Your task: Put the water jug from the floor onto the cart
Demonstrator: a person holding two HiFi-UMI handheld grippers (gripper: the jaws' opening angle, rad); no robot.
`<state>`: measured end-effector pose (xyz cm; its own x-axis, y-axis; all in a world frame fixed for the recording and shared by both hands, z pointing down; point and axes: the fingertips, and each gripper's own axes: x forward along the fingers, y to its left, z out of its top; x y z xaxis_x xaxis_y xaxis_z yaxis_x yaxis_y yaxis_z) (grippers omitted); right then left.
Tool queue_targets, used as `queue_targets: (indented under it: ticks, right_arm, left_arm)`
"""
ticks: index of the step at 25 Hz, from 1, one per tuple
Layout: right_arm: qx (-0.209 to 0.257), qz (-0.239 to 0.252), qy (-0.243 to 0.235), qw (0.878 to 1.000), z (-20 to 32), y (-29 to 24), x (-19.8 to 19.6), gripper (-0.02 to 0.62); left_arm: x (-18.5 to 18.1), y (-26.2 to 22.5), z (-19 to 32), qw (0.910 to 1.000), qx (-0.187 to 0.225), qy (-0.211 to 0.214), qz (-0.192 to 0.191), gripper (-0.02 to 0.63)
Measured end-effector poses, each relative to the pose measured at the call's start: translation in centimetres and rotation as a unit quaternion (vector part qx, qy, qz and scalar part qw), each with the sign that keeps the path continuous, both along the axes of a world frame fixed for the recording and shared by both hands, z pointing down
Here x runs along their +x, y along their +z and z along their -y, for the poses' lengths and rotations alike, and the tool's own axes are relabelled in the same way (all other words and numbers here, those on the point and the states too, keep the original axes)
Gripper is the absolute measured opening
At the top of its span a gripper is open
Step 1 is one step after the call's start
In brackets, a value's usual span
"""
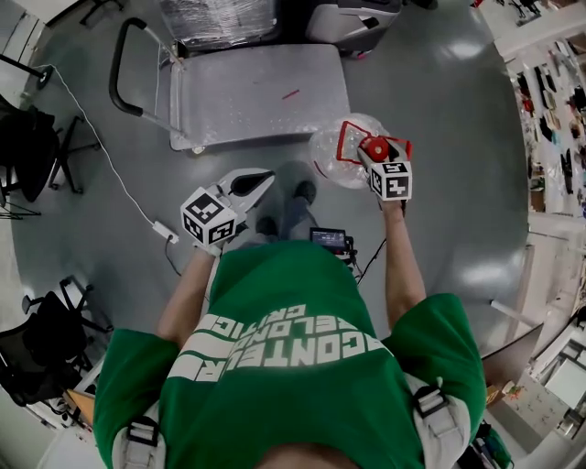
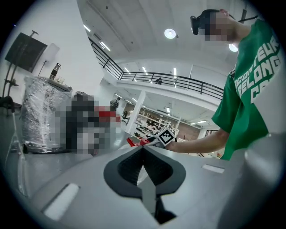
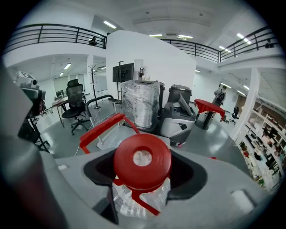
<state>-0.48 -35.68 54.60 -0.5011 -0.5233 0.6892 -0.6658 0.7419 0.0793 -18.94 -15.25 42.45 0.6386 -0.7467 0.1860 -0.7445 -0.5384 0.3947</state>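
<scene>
The water jug (image 1: 331, 156) is clear plastic with a red cap (image 1: 374, 147) and a red carry handle (image 1: 350, 137). My right gripper (image 1: 377, 158) is shut on its neck just under the cap (image 3: 142, 161), and the clear body (image 3: 140, 197) hangs below the jaws. In the head view the jug is just off the near right corner of the cart (image 1: 256, 92), a flat grey platform with a black push handle (image 1: 117, 69). My left gripper (image 1: 256, 180) is shut on nothing, left of the jug and near the cart's front edge. The left gripper view shows its jaws (image 2: 143, 154) touching.
A plastic-wrapped load (image 1: 220, 18) and a grey machine (image 1: 352, 18) stand behind the cart. Office chairs (image 1: 37, 137) and a white cable (image 1: 110, 165) lie to the left. A black device (image 1: 330, 238) sits by the person's feet. Shelving (image 1: 549, 101) lines the right.
</scene>
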Motion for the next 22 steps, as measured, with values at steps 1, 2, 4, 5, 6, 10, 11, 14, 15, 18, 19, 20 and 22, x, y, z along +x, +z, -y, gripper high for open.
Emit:
queue_targets:
  ticks: [1, 2, 4, 5, 6, 10, 11, 14, 15, 18, 19, 20, 22]
  right_arm:
    - [-0.002, -0.001, -0.007, 1.0, 0.5, 0.2, -0.5, 0.302]
    - [-0.004, -0.001, -0.014, 1.0, 0.9, 0.5, -1.0, 0.302]
    - [-0.009, -0.002, -0.026, 1.0, 1.7, 0.9, -1.6, 0.302]
    - [-0.012, -0.002, -0.032, 0.999, 2.2, 1.1, -1.9, 0.302]
    - [-0.014, -0.002, -0.037, 0.999, 2.7, 1.3, -2.1, 0.302]
    - [-0.021, -0.001, -0.055, 0.998, 4.6, 1.7, -2.6, 0.302]
    - [-0.021, -0.001, -0.059, 0.998, 5.0, 1.8, -2.6, 0.302]
    - [-0.022, -0.006, -0.067, 0.997, 6.2, 2.1, -2.3, 0.302]
    - [-0.022, -0.007, -0.069, 0.997, 6.7, 2.2, -2.0, 0.302]
    - [-0.023, -0.012, -0.074, 0.997, 8.2, 2.4, -1.3, 0.302]
    - [-0.023, -0.013, -0.076, 0.997, 8.7, 2.5, -1.1, 0.302]
    - [-0.024, -0.014, -0.078, 0.997, 9.3, 2.6, -0.9, 0.302]
    - [-0.024, -0.017, -0.083, 0.996, 10.4, 2.7, -0.5, 0.302]
  left_arm:
    - [-0.3, 0.0, 0.5, 1.0, -0.001, -0.006, 0.001, 0.015]
    - [-0.4, 0.0, 1.0, 0.9999, -0.003, -0.011, 0.002, 0.015]
    - [-0.6, 0.2, 2.1, 0.9998, -0.009, -0.018, 0.001, 0.015]
    - [-0.6, 0.4, 2.7, 0.9997, -0.012, -0.021, 0.001, 0.015]
    - [-0.6, 0.6, 3.3, 0.9996, -0.015, -0.022, 0.002, 0.015]
    - [-0.1, 0.8, 6.0, 0.9996, -0.018, -0.021, 0.004, 0.015]
    - [0.1, 0.8, 6.6, 0.9997, -0.017, -0.019, 0.004, 0.015]
    - [0.7, 0.8, 8.4, 0.9997, -0.016, -0.015, 0.007, 0.015]
    - [0.9, 0.8, 8.9, 0.9997, -0.017, -0.014, 0.008, 0.015]
    - [1.3, 0.8, 10.5, 0.9996, -0.019, -0.015, 0.011, 0.015]
    - [1.5, 0.8, 11.1, 0.9996, -0.02, -0.017, 0.012, 0.015]
    - [1.6, 0.8, 11.6, 0.9995, -0.021, -0.019, 0.013, 0.015]
    - [1.9, 0.7, 12.5, 0.9994, -0.023, -0.023, 0.014, 0.015]
